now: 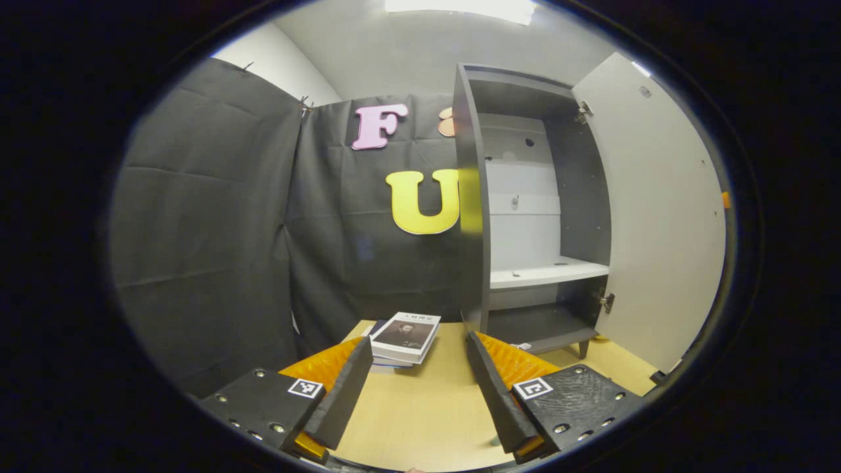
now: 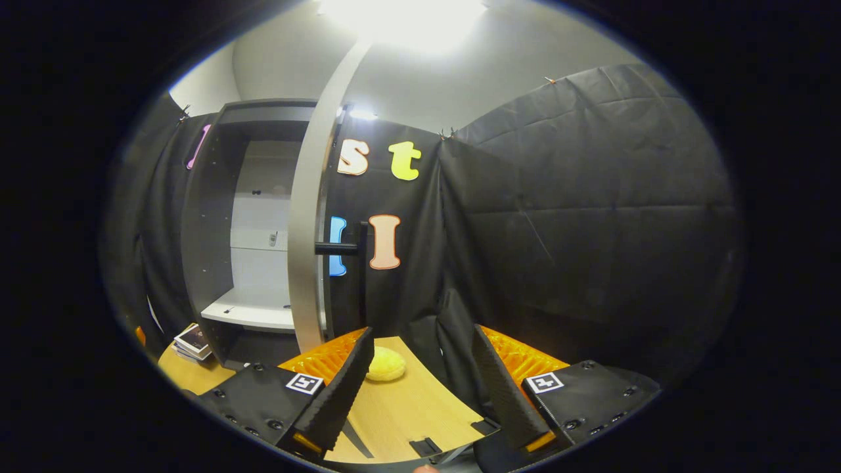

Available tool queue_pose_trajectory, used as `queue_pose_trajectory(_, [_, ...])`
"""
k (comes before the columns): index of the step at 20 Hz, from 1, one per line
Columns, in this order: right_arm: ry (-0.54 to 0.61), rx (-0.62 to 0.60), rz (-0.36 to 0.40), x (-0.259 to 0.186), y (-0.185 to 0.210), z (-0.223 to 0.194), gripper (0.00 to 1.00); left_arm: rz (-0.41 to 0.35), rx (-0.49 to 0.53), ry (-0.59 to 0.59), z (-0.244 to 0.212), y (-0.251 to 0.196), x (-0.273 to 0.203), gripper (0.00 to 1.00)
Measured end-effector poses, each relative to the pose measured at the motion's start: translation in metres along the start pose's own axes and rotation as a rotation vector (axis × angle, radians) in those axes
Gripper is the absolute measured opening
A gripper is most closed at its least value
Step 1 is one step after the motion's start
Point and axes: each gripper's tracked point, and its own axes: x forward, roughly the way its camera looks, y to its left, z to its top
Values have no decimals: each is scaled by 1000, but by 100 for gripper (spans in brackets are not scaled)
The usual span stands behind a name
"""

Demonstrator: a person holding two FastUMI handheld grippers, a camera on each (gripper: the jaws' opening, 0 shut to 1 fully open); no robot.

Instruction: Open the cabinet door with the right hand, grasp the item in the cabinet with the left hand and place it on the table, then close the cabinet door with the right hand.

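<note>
Black cloth walls close round the pale wooden table [image 1: 420, 407], where the tall dark grey cabinet [image 1: 525, 217] stands at my left tongs' one o'clock with its light grey door [image 1: 657, 217] swung fully open and its white shelf [image 1: 548, 270] bare. Both my left tongs [image 1: 420, 387] and right tongs [image 2: 420, 387] are spread wide and hold nothing, and the small stack of books [image 1: 404, 338], seemingly the item, lies on the table at eleven o'clock of the left pair. I judge only the closing remains: my right tongs must go to the black bar handle [image 2: 351, 263] at eleven o'clock and swing the door shut.
</note>
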Motion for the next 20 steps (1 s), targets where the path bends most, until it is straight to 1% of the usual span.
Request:
queue_pose_trajectory(1, [-2,15,2,-5,8,0,93,-7,-1,1,-1,2,0,87])
queue_pose_trajectory(2, [5,26,16,0,11,-1,87,-11,-1,0,-1,5,0,89])
queue_pose_trajectory(3, [6,43,28,-8,18,0,90,-17,-1,1,-3,8,2,89])
queue_pose_trajectory(4, [10,49,39,-7,23,-2,90,-19,-1,3,-3,11,1,89])
queue_pose_trajectory(5, [6,50,44,-9,28,-1,87,-24,-3,1,-4,15,1,89])
queue_pose_trajectory(9, [3,31,59,-19,50,3,87,-25,-8,-4,-5,33,-2,89])
queue_pose_trajectory(12, [3,31,102,-28,82,1,87,-15,-17,0,-10,50,-4,89])
queue_pose_trajectory(13, [1,29,120,-30,92,3,90,-11,-20,2,-11,55,-6,89])
queue_pose_trajectory(14, [-1,27,136,-31,102,4,90,-6,-22,2,-12,61,-8,89])
queue_pose_trajectory(15, [-3,26,152,-32,112,4,87,0,-24,4,-13,69,-9,89])
queue_pose_trajectory(16, [-4,26,168,-32,123,5,87,7,-24,4,-13,74,-10,89])
queue_pose_trajectory(17, [-5,26,183,-33,132,5,90,15,-26,4,-14,81,-11,89])
queue_pose_trajectory(18, [-6,26,198,-33,141,5,87,26,-29,2,-14,89,-14,90])
queue_pose_trajectory(19, [-8,24,213,-33,149,6,87,36,-31,2,-14,97,-16,89])
queue_pose_trajectory(20, [-9,25,228,-33,158,6,90,48,-33,3,-14,104,-18,89])
